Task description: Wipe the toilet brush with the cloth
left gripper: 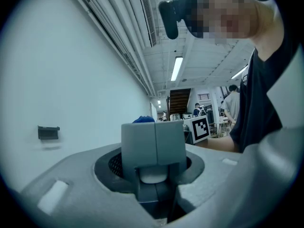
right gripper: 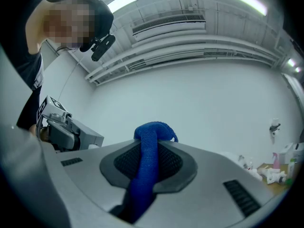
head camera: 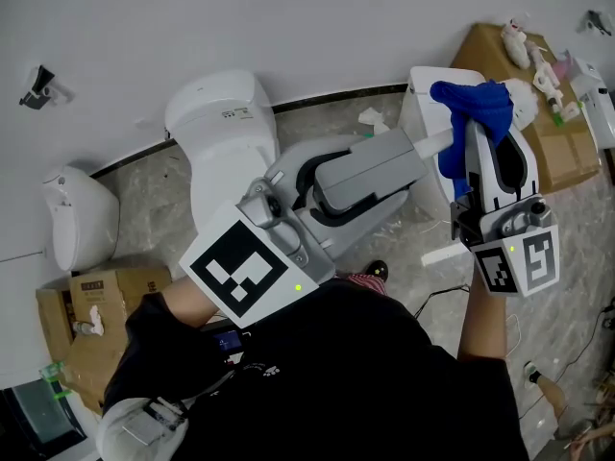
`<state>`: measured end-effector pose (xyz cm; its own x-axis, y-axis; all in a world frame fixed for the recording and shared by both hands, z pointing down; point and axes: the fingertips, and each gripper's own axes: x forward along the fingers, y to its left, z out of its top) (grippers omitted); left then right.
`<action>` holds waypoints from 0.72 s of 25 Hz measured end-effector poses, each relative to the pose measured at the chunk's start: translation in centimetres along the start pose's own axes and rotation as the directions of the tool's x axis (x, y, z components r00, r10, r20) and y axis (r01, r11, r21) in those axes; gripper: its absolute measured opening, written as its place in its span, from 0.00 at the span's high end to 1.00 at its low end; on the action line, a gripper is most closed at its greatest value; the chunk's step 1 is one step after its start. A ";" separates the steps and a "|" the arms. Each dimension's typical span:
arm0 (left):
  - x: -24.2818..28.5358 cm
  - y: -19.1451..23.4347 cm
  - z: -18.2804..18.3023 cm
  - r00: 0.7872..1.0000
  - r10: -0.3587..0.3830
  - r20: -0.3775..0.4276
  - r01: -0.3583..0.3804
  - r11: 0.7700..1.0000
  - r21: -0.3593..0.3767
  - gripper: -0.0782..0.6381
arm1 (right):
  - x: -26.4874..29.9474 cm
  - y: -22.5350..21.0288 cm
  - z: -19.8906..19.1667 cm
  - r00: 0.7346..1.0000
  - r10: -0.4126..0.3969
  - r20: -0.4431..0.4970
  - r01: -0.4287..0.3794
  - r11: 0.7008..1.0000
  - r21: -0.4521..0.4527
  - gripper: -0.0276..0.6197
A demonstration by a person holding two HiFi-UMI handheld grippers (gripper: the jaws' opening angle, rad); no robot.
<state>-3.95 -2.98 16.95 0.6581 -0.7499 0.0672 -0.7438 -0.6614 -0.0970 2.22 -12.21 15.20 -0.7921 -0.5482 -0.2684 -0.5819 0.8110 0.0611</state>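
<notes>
- The left gripper (head camera: 408,161) is in the middle of the head view. Its jaws are clamped on the handle of the toilet brush (head camera: 434,143), which points to the right of the frame.
- The right gripper (head camera: 473,128), at the right side, has its jaws pressed together on the blue cloth (head camera: 476,104).
- The cloth hangs over the far end of the brush, in the upper right.
- A white toilet (head camera: 216,123) stands at the wall in the upper left, and a cardboard box (head camera: 480,51) is in the upper right corner.

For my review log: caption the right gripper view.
Right gripper clamps a bunched blue fabric cloth between its jaws.
</notes>
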 end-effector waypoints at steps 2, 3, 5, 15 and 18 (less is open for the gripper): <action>-0.4 -0.1 0.0 1.000 0.001 0.000 -0.001 1.000 0.001 0.65 | -0.1 -0.1 0.0 1.000 -0.014 -0.003 0.014 1.000 -0.003 0.85; -0.8 -0.1 0.0 1.000 0.000 0.002 0.000 1.000 -0.001 0.65 | -0.1 0.0 0.0 1.000 -0.022 -0.005 0.022 1.000 -0.004 0.85; -1.3 -0.1 0.0 1.000 0.000 0.002 0.000 1.000 -0.002 0.65 | -0.1 -0.1 -0.1 0.999 -0.037 -0.009 0.037 0.999 -0.008 0.85; -1.7 0.0 -0.4 1.000 -0.001 0.001 0.001 1.000 -0.021 0.65 | -0.6 -2.0 -0.9 0.995 -0.098 -0.027 0.097 0.995 -0.019 0.85; -1.7 -0.1 -0.2 1.000 -0.007 0.004 0.007 1.000 -0.014 0.65 | -0.8 -2.7 -0.9 0.993 -0.117 -0.031 0.116 0.993 -0.026 0.85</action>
<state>-5.00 -1.59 17.04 0.6634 -0.7455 0.0644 -0.7410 -0.6664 -0.0827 4.25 -14.10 16.13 -0.7239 -0.6454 -0.2437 -0.6747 0.7361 0.0545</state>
